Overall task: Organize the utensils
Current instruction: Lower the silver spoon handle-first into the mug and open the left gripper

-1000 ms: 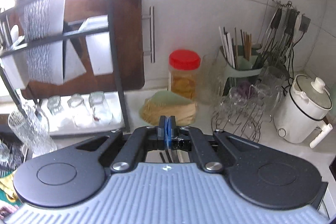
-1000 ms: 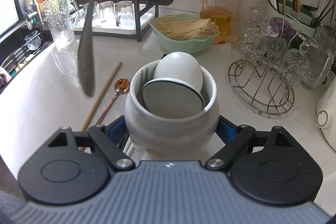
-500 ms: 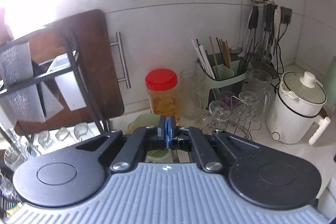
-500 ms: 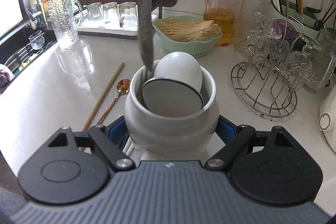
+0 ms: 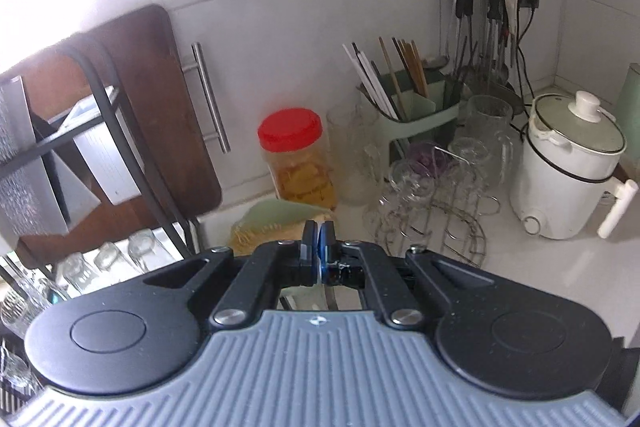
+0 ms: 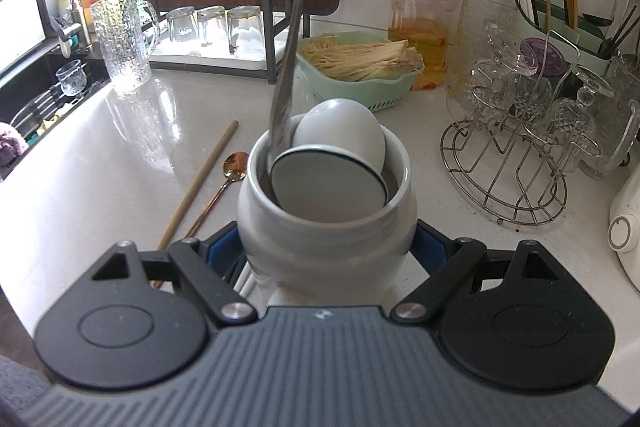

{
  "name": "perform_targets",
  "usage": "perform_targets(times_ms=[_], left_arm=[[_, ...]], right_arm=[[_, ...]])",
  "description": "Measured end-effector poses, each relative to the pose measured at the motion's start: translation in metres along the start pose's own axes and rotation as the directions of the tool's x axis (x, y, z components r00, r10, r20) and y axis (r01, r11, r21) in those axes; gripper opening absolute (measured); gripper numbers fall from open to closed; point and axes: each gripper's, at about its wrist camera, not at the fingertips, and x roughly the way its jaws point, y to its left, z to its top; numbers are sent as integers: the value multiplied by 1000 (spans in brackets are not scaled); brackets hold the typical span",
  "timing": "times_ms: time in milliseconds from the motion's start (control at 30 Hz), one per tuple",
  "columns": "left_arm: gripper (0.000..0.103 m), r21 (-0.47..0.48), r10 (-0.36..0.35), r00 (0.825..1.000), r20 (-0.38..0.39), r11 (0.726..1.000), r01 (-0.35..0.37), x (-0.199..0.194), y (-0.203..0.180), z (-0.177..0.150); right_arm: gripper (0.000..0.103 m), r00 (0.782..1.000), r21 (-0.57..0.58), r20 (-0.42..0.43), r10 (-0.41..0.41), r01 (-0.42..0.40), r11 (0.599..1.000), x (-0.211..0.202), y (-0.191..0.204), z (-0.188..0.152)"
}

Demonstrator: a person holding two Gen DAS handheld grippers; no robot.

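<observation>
The right gripper [image 6: 326,251] has its jaws spread wide and clamped on a white crock [image 6: 324,223] standing on the table [image 6: 80,187], while the left gripper [image 5: 318,247], jaws pressed together, pinches a metal spoon [image 6: 292,39] whose handle dips into the crock beside a white ladle [image 6: 340,135].

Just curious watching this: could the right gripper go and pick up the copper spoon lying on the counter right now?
Probably not yet. The right gripper is clamped on the white jar, so it is occupied; the copper spoon itself lies uncovered beside the jar.
</observation>
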Motion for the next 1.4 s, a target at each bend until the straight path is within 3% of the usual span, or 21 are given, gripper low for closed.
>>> perform_targets(times_ms=[300,500,733,1000,1200,1400], left_arm=[[2,-61,-102,983,-155,994,94,-3,8,-3],[2,-8,-141,962,-233,990,143,-13,0,-3],[3,-11,-213,916,-341,975,223,-13,-5,-2],[4,35,-238,872,-428,960,279,5,-18,-3],[5,18,-258,837,-483,953,304,19,-23,-12],[6,-2,-273,837,-474,951,309,21,-24,-15]], right_arm=[[91,1000,4,1,0,0,1000,0,0,0],[91,1000,8,2,-6,6,1000,0,1,1],[91,1000,14,3,-8,8,1000,0,1,1],[91,1000,15,3,-8,8,1000,0,0,0],[91,1000,14,3,-8,8,1000,0,0,0],[91,1000,15,2,-9,9,1000,1,0,1]])
